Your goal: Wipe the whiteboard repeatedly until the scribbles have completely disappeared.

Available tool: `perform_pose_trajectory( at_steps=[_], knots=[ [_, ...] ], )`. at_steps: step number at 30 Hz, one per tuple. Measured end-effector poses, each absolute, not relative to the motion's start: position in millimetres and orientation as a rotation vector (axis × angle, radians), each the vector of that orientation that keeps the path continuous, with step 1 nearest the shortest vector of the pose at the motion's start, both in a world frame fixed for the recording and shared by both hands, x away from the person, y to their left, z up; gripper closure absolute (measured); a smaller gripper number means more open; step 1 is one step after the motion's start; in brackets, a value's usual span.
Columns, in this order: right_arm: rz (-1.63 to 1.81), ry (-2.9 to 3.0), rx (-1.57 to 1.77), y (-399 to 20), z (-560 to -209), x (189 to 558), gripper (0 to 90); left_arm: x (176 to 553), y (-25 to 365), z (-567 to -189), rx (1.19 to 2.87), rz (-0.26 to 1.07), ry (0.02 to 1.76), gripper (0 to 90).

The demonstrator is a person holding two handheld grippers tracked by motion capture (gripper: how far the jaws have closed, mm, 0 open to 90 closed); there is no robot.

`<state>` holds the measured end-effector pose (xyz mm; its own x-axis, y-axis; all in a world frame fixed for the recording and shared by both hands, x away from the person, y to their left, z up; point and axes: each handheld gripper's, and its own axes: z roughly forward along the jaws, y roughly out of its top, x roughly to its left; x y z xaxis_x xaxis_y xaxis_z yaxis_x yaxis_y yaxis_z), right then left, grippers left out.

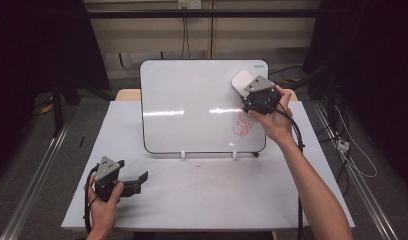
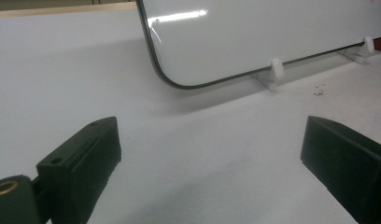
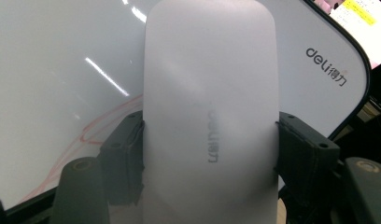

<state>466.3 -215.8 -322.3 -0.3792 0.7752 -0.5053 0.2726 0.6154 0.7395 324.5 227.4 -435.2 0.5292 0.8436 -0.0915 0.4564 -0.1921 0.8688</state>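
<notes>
- Wiping the whiteboard (image 1: 192, 105) looks like the step in hand: the right tongs (image 1: 248, 86) are clamped on a white eraser (image 1: 241, 80), both jaws pressed against its long sides in the right gripper view (image 3: 210, 116).
- The eraser sits at the board's upper right corner, toward the far right corner of the bench (image 1: 202, 190); whether its felt face touches the board or hovers just off it I cannot tell.
- Red scribble (image 1: 243, 122) lies on the board's right side, below the eraser and just beside the right hand (image 1: 273, 120), so by my reading the cleaning is not finished.
- The next move would call for bringing the eraser down over the red marks with its face flat on the board and light, even pressure, since the board only leans on small white feet (image 1: 183, 154) and could slide.
- The left tongs (image 1: 134, 181) rest near the bench's near left corner with jaws spread wide and nothing between them; in the left gripper view they frame bare bench (image 2: 202, 154) in front of the board's lower corner (image 2: 170, 79).
- Hard to make out: the right hand and its gripper cover part of the scribble, so its full extent is unclear; the eraser blocks much of the board in the right gripper view, where only faint red lines (image 3: 109, 119) show.
</notes>
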Motion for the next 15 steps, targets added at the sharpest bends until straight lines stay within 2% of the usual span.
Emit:
perform_pose_trajectory(
  at_steps=[15],
  knots=[
    [0.654, 1.94, 0.81, -209.9, -326.5, 463.1, 31.5, 326.9, 225.4, -436.5, 1.842, 0.509, 1.064, 5.0]
  ],
)
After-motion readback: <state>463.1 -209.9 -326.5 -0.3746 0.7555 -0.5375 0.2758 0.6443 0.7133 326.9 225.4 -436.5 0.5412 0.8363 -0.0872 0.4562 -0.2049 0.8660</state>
